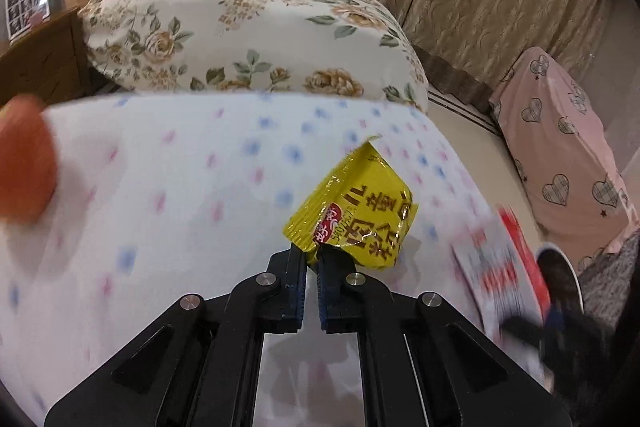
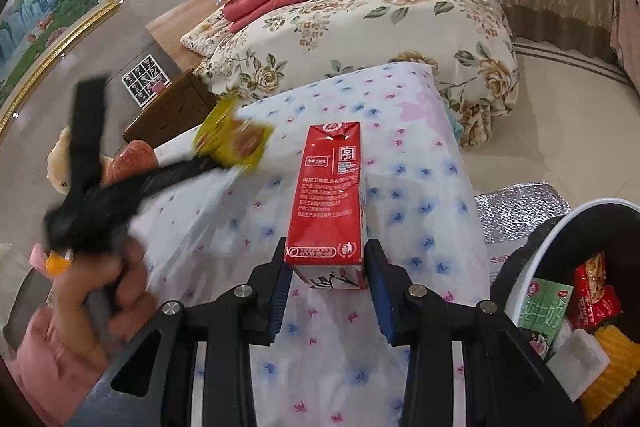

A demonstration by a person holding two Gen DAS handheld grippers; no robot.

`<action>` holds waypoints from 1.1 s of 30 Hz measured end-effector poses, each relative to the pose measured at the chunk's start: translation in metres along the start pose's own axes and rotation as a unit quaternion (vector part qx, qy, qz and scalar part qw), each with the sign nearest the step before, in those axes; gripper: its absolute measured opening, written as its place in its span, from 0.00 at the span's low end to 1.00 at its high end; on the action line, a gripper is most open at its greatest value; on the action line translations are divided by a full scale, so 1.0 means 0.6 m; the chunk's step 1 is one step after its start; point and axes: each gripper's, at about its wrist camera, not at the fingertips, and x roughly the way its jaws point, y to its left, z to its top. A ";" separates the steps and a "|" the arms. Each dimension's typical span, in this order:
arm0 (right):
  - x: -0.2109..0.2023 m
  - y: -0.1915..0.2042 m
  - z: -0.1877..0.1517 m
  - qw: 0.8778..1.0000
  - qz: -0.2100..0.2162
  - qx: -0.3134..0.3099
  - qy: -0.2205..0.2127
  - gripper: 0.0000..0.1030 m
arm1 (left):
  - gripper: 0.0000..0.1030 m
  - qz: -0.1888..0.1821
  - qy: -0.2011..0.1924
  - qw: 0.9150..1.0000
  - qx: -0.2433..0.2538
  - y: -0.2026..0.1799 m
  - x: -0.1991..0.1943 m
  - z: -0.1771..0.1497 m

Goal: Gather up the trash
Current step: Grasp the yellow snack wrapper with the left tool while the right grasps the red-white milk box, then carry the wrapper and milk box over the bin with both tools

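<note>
Left tool (image 1: 313, 254): pressed together on the lower corner of the yellow wrapper (image 1: 352, 217); the wrapper stands up from the tips, above the cloth.
Yellow wrapper: crinkled foil with dark printed characters and a small red logo; in the right wrist view it is blurred, at the end of the left tool.
Right tool (image 2: 325, 269): its two fingers stand on both sides of the red carton (image 2: 328, 199), close against the carton's bottom end; it pinches the carton.
Red carton: a small drink box, its folded top points away from the tool, and it is over the dotted cloth.
Bench (image 2: 400, 211): covered with a white cloth with blue and pink marks; an orange-red round fruit (image 1: 24, 163) is at its left edge, blurred.
Trash bin (image 2: 548, 239): white rim, dark inside, just right of the bench; it holds a green carton (image 2: 546, 307), a red packet and a yellow thing.
Person's hand (image 2: 116, 291): holds the handle of the left tool, with a pink sleeve below.
Behind: a bed with floral cover (image 1: 256, 27), folded red blankets and a plush toy on it.
</note>
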 end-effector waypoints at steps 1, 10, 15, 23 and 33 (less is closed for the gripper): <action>0.001 0.001 0.001 1.000 -0.004 -0.002 -0.003 0.39 | 0.04 -0.001 0.004 1.000 -0.006 0.002 -0.010 -0.014; 0.032 0.000 0.010 1.000 -0.027 0.001 0.003 0.44 | 0.04 -0.004 0.017 0.999 -0.045 0.000 -0.087 -0.117; 0.008 0.006 -0.004 1.000 -0.020 -0.004 -0.003 0.31 | 0.04 -0.001 0.021 0.999 -0.038 -0.018 -0.096 -0.139; -0.061 0.024 -0.060 1.000 0.001 -0.022 -0.010 0.31 | 0.04 0.005 0.016 0.999 -0.029 -0.032 -0.125 -0.169; -0.114 0.025 -0.125 1.000 0.012 -0.020 -0.011 0.31 | 0.04 0.012 0.014 1.000 -0.025 -0.055 -0.158 -0.205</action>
